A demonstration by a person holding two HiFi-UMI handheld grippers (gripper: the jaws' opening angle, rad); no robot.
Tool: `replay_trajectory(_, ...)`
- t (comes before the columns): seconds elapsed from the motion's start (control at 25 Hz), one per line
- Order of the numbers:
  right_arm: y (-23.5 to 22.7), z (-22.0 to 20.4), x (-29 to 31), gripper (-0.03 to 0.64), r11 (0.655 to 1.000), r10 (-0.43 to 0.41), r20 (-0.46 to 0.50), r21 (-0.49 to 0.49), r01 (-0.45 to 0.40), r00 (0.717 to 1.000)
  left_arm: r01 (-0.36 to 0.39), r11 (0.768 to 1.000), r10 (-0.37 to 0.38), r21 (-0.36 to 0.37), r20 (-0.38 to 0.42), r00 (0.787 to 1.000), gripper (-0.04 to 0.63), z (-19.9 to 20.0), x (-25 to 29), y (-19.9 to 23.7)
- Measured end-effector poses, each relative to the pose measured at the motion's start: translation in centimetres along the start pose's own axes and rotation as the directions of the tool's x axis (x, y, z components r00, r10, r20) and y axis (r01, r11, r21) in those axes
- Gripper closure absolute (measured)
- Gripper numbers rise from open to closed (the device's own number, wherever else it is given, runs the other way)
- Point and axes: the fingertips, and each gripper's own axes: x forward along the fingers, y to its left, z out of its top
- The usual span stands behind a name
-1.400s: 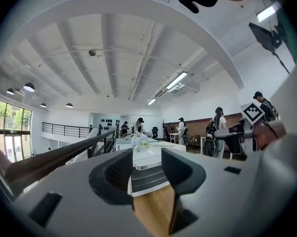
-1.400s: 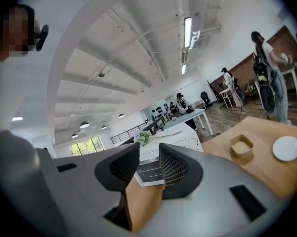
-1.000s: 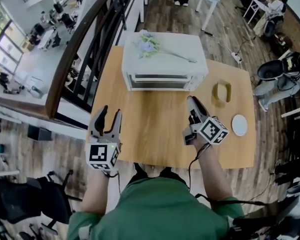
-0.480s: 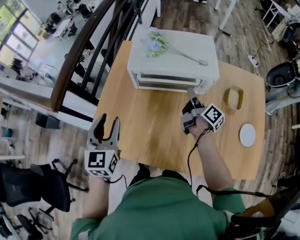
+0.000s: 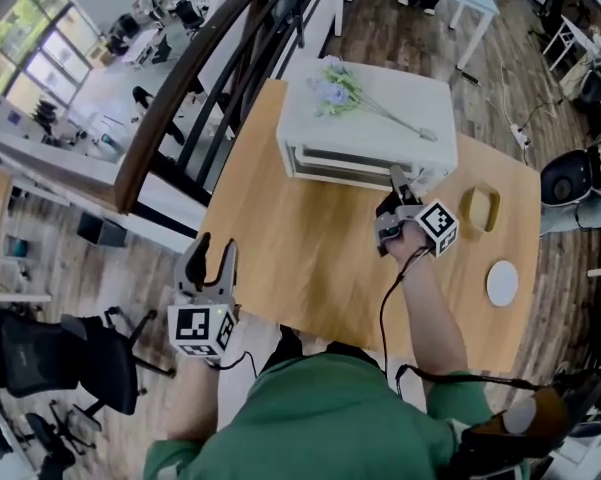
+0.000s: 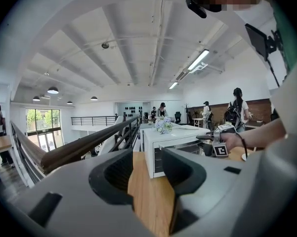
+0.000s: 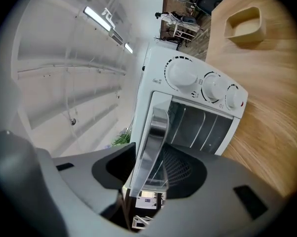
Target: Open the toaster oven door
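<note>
White toaster oven at far side of wooden table, front twd person, door shut. Flowers lying across its top. In R gripper view: three knobs on panel beside glass door, rack bars visible thru glass.

R gripper right up at oven front, nr its right end, rolled onto its side. Jaws wide apart, just been opening, w/ chrome door handle between them; pads not clamping it.

L gripper by table's near-left corner, well apart from oven. Jaws apart, nothing between; only tabletop and oven seen past them.

Yellow dish on table just right of R gripper. White disc nearer person, close to right edge. Dark handrail running along left of table.
</note>
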Motion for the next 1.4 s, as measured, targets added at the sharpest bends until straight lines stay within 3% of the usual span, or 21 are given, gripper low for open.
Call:
replay_trajectory(0.56, -0.1, -0.1, -0.3, 0.465, 1.000, 0.000, -0.006, -0.002, 0.000, 1.000, 0.045, 0.999, -0.045, 0.001, 0.002, 0.999, 0.419, -0.1, 0.0, -1.2)
replay_trajectory(1.08, -2.1, -3.5, -5.1, 0.463, 1.000, -0.027, -0.055, -0.004, 0.027, 0.998, 0.150, 0.989, -0.150, 0.010, 0.011, 0.989, 0.419, -0.1, 0.3, -4.8)
replay_trajectory(1.4, -4.9, -6.2, -8.4, 0.459, 0.996, -0.088, -0.080, -0.013, 0.087, 0.993, 0.187, 0.982, -0.187, 0.012, 0.000, 0.982, 0.419, -1.0, 0.2, -5.7)
